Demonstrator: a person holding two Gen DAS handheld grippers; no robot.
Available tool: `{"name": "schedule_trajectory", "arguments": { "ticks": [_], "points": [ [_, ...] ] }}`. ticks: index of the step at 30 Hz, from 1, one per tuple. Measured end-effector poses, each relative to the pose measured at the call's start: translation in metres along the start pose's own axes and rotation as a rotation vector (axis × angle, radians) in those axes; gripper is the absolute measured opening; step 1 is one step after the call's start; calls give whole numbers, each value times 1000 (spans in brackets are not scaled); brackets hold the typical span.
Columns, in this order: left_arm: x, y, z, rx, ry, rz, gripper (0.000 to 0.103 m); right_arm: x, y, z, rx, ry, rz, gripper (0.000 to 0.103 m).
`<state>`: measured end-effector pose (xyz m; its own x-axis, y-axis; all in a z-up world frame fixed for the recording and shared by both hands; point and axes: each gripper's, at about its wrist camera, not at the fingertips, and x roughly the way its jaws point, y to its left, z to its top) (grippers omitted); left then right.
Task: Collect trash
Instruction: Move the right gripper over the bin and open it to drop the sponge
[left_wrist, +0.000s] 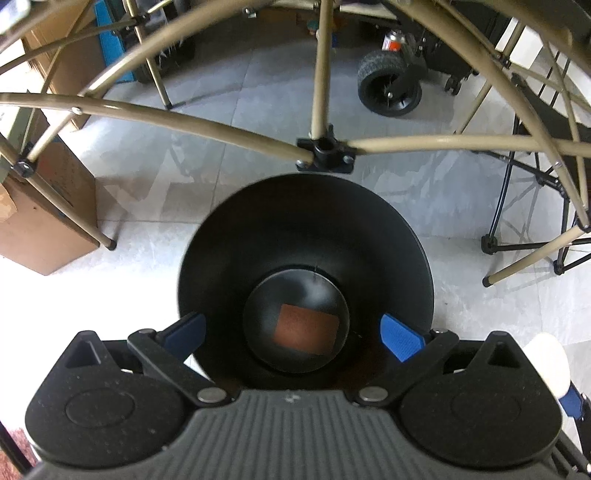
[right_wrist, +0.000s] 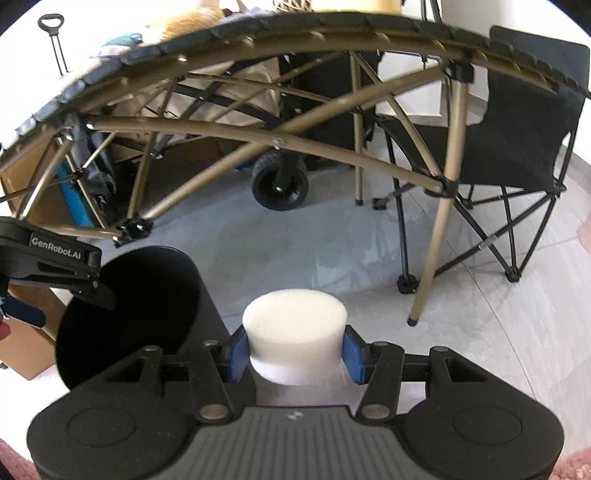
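Left wrist view: left tool (left_wrist: 295, 332) tips down steep, pads clamped on black bin (left_wrist: 306, 236) over the floor (left_wrist: 258, 110); brown patch (left_wrist: 306, 329) inside at bottom.

Right wrist view: right tool (right_wrist: 295, 354) slants down, pads squeezing white foam cup (right_wrist: 295, 325), w/ black bin (right_wrist: 133, 314) just left.

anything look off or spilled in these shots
Nothing spilled or damaged. The round black bin sits between the left gripper's jaws, holding one flat brown rectangular piece. The right gripper squeezes a white foam cylinder, upright, over bare grey floor.
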<state>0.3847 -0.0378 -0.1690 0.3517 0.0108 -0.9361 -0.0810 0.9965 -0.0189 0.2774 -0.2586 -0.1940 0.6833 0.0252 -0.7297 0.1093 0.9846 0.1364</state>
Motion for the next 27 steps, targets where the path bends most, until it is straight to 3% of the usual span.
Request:
{"name": "schedule_trajectory", "arguments": {
  "ticks": [14,27],
  "points": [
    [-37,62,-16,-39,-121,-10,103,-26,65,25,-93,-93,110,51],
    [-51,134,-30,-141,-171,26,103,-16,120,32,-121,-56,179,51]
  ]
}}
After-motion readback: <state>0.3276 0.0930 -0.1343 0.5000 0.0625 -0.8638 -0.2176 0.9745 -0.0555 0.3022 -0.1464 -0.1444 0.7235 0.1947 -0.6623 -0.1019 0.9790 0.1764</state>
